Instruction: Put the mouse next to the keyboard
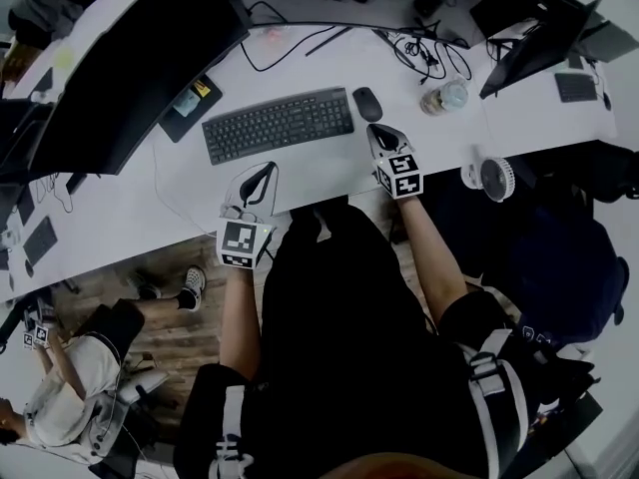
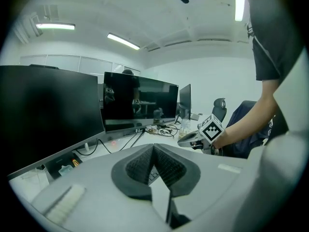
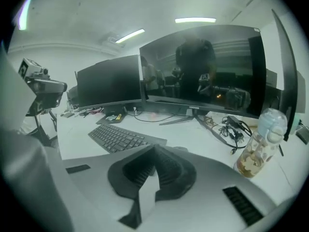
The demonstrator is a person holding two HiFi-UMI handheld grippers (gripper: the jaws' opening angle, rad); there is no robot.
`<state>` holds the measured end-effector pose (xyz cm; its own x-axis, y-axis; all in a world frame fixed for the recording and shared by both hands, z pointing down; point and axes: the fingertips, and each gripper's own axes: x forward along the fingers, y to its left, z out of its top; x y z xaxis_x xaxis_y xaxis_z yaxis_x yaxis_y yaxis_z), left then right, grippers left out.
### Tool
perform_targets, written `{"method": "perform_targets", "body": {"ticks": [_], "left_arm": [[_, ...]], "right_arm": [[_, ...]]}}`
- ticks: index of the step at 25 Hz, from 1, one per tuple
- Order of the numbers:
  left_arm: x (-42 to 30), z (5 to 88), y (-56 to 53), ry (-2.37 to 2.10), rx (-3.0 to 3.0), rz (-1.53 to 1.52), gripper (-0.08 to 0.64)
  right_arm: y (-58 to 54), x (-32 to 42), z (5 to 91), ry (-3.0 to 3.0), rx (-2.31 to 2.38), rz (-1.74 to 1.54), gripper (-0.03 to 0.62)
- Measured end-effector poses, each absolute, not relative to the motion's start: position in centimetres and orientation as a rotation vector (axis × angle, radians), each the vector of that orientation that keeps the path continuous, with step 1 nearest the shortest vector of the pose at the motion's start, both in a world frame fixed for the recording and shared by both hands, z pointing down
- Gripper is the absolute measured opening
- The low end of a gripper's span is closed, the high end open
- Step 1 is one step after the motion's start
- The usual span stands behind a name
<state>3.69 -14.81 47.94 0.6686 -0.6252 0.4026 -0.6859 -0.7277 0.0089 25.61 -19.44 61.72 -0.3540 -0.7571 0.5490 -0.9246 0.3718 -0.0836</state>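
Observation:
The black keyboard [image 1: 279,125] lies on the white desk [image 1: 329,173], and the black mouse [image 1: 366,103] sits just off its right end, a small gap apart. My right gripper [image 1: 378,131] hovers just in front of the mouse, jaws shut with nothing between them. My left gripper [image 1: 266,171] hangs in front of the keyboard near the desk's front edge, also shut and empty. In the right gripper view the keyboard [image 3: 118,137] lies left of the closed jaws [image 3: 155,151], and the mouse [image 3: 179,149] peeks out just beyond them. In the left gripper view the jaws [image 2: 154,150] meet.
Two large dark monitors [image 1: 130,63] stand behind the keyboard. A bottle [image 1: 444,96] and tangled cables [image 1: 424,53] lie right of the mouse; a small fan [image 1: 491,178] sits at the desk's front right. A laptop [image 1: 539,43] stands far right. A person [image 1: 80,377] sits at lower left.

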Motion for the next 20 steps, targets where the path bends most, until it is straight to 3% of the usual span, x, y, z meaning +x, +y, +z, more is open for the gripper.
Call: {"method": "perform_targets", "body": {"ticks": [20], "left_arm": [[-1.4,47.7,-12.5,-0.987,2.791,0.583,0.0]], "right_arm": [[-15.4,19.4,57.3,-2.241,1.438,0.321,0.002]]}}
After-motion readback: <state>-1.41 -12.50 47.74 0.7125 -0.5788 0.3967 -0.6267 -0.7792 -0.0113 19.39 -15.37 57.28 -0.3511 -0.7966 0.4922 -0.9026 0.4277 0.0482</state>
